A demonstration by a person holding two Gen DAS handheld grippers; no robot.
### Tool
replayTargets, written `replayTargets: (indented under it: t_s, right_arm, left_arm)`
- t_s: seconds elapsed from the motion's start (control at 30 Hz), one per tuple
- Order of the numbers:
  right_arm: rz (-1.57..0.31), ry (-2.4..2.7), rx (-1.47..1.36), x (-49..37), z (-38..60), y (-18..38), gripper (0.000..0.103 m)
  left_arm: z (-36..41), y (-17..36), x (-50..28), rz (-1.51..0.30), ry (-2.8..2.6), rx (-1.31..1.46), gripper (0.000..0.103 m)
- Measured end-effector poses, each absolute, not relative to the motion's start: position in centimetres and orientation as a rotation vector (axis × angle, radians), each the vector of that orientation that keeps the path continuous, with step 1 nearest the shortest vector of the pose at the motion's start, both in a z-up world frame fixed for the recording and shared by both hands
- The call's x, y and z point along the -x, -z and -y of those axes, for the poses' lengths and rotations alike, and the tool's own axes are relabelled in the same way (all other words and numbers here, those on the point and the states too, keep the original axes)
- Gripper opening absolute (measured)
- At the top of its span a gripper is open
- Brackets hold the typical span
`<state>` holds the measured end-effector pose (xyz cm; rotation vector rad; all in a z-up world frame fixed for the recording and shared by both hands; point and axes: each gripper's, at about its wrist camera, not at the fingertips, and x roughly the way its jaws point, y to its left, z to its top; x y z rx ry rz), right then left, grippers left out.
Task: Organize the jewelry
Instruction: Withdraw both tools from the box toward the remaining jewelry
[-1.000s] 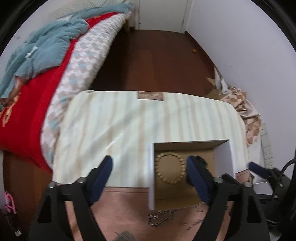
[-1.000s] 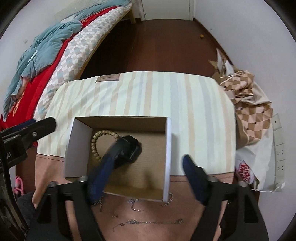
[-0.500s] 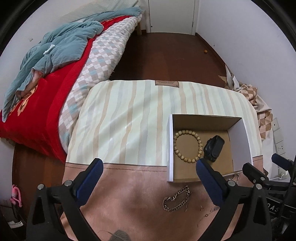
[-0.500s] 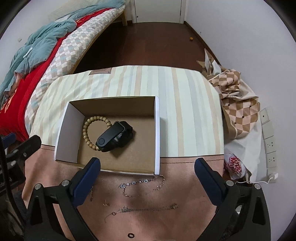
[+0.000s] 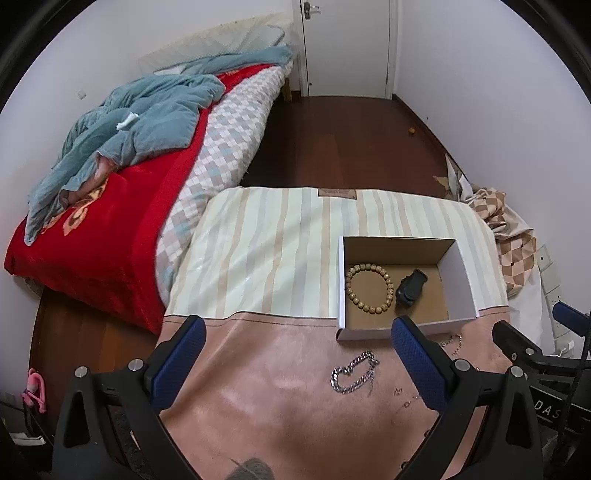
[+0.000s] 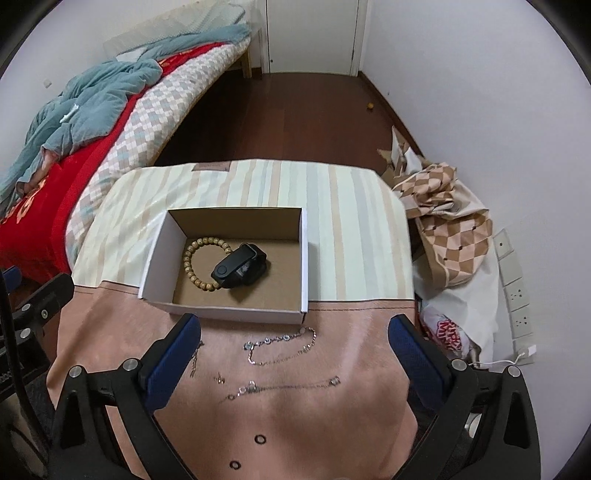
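An open cardboard box [image 6: 305,254] [image 5: 458,280] stands on the cloth-covered table. Inside lie a wooden bead bracelet [image 6: 192,263] [image 5: 368,282] and a black wristband [image 6: 239,266] [image 5: 410,287]. In front of the box lie a thick silver chain [image 5: 354,373], a thin jewelled bracelet [image 6: 280,347], a fine chain [image 6: 284,387], a small earring [image 6: 220,379] and two black rings [image 6: 260,439]. My left gripper [image 5: 295,325] is open and empty, held above the table's front. My right gripper [image 6: 294,325] is open and empty, above the loose chains.
A bed with a red blanket [image 5: 110,206] and a teal cover [image 6: 92,99] stands to the left. Checked cloth and bags [image 6: 450,229] are piled against the right wall. Dark wooden floor [image 5: 332,140] leads to a white door [image 6: 310,33].
Both grippers have pulled back and up from the box. The right gripper let go of the black wristband, which now lies in the box beside the bead bracelet.
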<state>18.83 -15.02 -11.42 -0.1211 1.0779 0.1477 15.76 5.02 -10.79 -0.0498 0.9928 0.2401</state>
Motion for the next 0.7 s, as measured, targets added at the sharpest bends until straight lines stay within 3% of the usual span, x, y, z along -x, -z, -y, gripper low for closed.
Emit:
replayTargets:
  t_s: [0.43, 0.7]
  right_arm:
    - [-0.952, -0.134, 0.130, -12.4, 15.8, 5.5, 0.102]
    - [-0.921, -0.156, 0.085, -10.3, 16.5, 4.0, 0.102]
  left_arm:
    - [-3.8, 6.4, -9.8, -0.895, -0.232, 0.054, 0.103]
    - [-4.0, 6.3, -8.2, -0.883, -0.241, 0.078, 0.103]
